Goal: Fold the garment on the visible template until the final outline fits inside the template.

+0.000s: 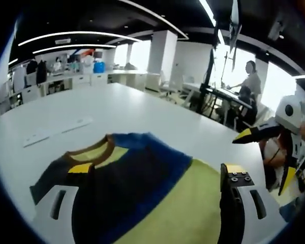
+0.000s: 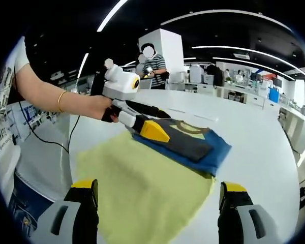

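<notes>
Both grippers' jaws are apart, holding nothing: the left gripper (image 2: 142, 127) over the shirt (image 2: 157, 173), the right gripper (image 2: 157, 195) near it. A careless pull could bunch up the fold.

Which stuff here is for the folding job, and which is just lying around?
For the job:
- shirt
- left tool, over the shirt
- right tool, open
- white table

Just lying around:
- flat white strips on the table
- desks and chairs behind
- person at a desk
</notes>
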### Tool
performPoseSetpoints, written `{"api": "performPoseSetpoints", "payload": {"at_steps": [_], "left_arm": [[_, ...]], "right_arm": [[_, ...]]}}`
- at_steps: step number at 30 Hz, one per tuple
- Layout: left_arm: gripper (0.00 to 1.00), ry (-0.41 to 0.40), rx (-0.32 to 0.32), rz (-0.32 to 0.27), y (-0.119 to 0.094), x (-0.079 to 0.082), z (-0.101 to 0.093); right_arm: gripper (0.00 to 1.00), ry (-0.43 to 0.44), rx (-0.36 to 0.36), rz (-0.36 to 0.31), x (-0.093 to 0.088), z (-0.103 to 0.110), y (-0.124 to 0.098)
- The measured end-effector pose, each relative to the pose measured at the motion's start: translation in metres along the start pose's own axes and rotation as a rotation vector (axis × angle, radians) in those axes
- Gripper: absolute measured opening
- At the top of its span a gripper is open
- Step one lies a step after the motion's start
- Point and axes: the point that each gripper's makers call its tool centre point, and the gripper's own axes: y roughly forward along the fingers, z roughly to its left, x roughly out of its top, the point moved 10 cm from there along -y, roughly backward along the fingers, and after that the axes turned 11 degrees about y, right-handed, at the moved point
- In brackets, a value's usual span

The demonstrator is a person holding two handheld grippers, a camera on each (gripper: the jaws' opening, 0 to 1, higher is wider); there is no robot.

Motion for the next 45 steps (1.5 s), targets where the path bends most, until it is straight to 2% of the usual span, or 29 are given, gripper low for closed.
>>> {"api": "performPoseSetpoints", "payload": {"at_steps": [11, 15, 20, 25, 32, 35, 38, 40, 45], "left_arm": [[0.94, 0.022, 0.01, 0.017, -0.057, -0.022, 0.001], [0.93, 0.007, 0.039, 0.023, -0.08, -0.03, 0.001], [0.9, -0.001, 0.051, 0.012, -0.102, -0.038, -0.008], [0.89, -0.001, 0.032, -0.007, -0.121, -0.045, -0.02], [0.85, 0.047, 0.009, 0.03, -0.146, -0.057, -0.033], [0.81, 0.055, 0.013, 0.075, -0.161, -0.064, -0.038], [0.81, 0.048, 0.019, 0.078, -0.172, -0.069, -0.043], [0.8, 0.075, 0.019, 0.102, -0.18, -0.075, -0.046], [0.77, 0.059, 0.009, 0.132, -0.19, -0.085, -0.055]], "right_arm": [[0.99, -0.053, 0.051, 0.062, -0.003, 0.008, 0.0], [0.99, -0.081, 0.061, 0.078, -0.009, 0.013, -0.002], [0.98, -0.089, 0.07, 0.115, -0.017, 0.016, -0.004], [0.97, -0.092, 0.077, 0.128, -0.023, 0.02, -0.007], [0.94, -0.113, 0.089, 0.178, -0.036, 0.025, -0.007], [0.94, -0.115, 0.081, 0.192, -0.041, 0.025, -0.008], [0.93, -0.108, 0.078, 0.195, -0.044, 0.027, -0.009], [0.92, -0.106, 0.079, 0.204, -0.047, 0.029, -0.009], [0.88, -0.1, 0.083, 0.215, -0.053, 0.033, -0.01]]}}
